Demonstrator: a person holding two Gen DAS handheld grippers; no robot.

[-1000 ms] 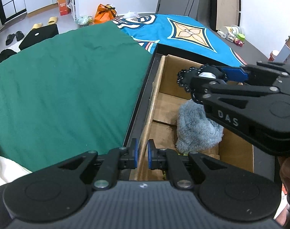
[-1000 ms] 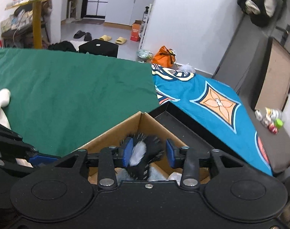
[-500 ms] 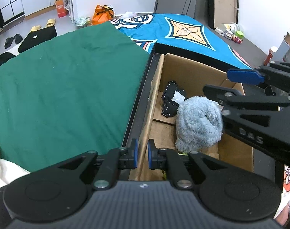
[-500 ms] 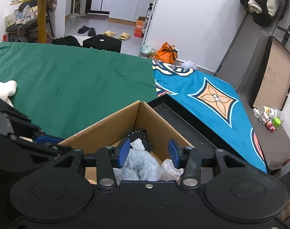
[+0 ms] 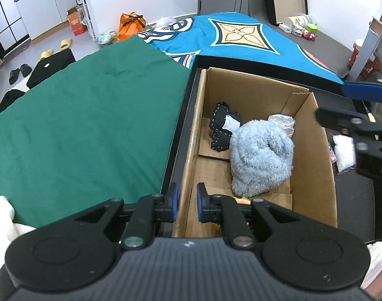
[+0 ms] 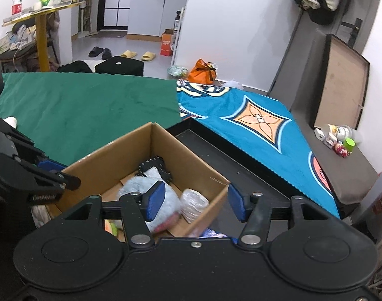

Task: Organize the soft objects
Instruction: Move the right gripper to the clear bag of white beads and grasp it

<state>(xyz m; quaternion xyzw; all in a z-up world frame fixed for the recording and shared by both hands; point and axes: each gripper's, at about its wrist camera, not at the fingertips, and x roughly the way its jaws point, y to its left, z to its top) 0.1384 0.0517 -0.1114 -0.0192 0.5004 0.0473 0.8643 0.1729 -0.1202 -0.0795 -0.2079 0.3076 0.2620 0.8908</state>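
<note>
Filling the cardboard box [image 5: 314, 155]: fluffy blue plush [image 5: 261, 155].

Wide-spread right claw [image 6: 194, 204] above cardboard box [image 6: 150, 148] of soft toys

In cardboard box [image 5: 314, 165]: fluffy toy [image 5: 261, 155] centre, stitched toy [image 5: 221, 130] behind it, wrapped bundle [image 5: 282, 121] behind-right. Left of box: cloth-covered tabletop [image 5: 78, 115].
</note>
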